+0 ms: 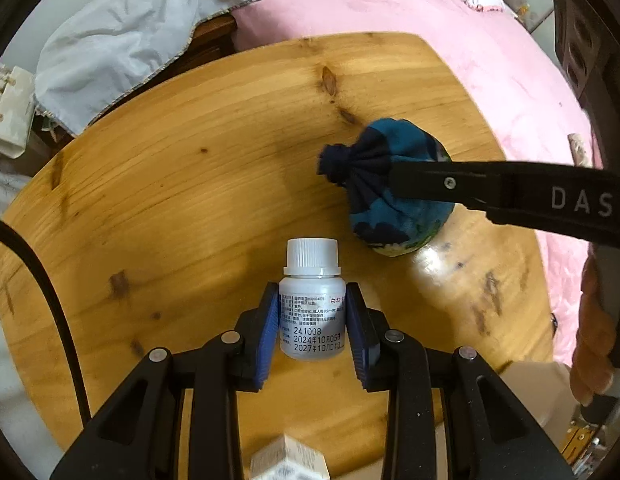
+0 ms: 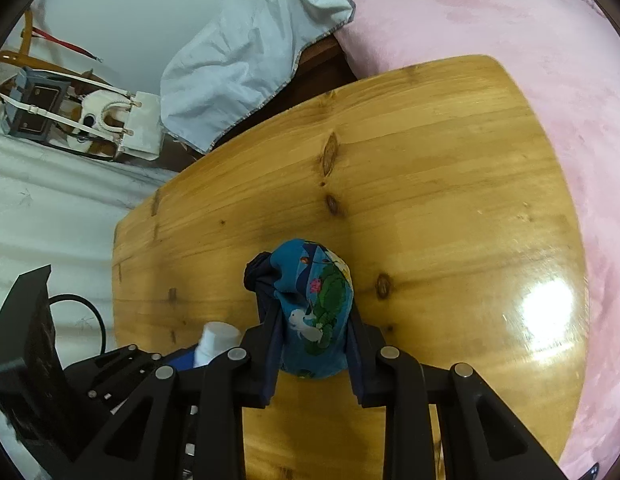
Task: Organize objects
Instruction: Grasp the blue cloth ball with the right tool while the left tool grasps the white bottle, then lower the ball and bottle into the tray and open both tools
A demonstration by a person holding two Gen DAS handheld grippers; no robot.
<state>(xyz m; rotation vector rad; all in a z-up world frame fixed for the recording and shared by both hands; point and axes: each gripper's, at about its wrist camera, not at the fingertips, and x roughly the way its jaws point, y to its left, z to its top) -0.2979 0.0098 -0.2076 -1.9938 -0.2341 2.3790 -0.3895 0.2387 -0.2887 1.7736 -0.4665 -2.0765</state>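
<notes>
Over a varnished pine table (image 1: 182,184) beside a pink bedspread (image 1: 389,4), the left gripper (image 1: 312,322) pinches a small white plastic medicine bottle (image 1: 312,312) by its labelled body between blue-padded fingers (image 1: 268,340), the long axis running straight ahead along them and the ribbed cap pointing away from the hand. Just to its right, the right gripper (image 2: 314,330) clamps a rolled blue patterned fabric bundle (image 2: 315,308) across its middle, the gathered dark end pointing forward and left, so each hand already carries its own item.
</notes>
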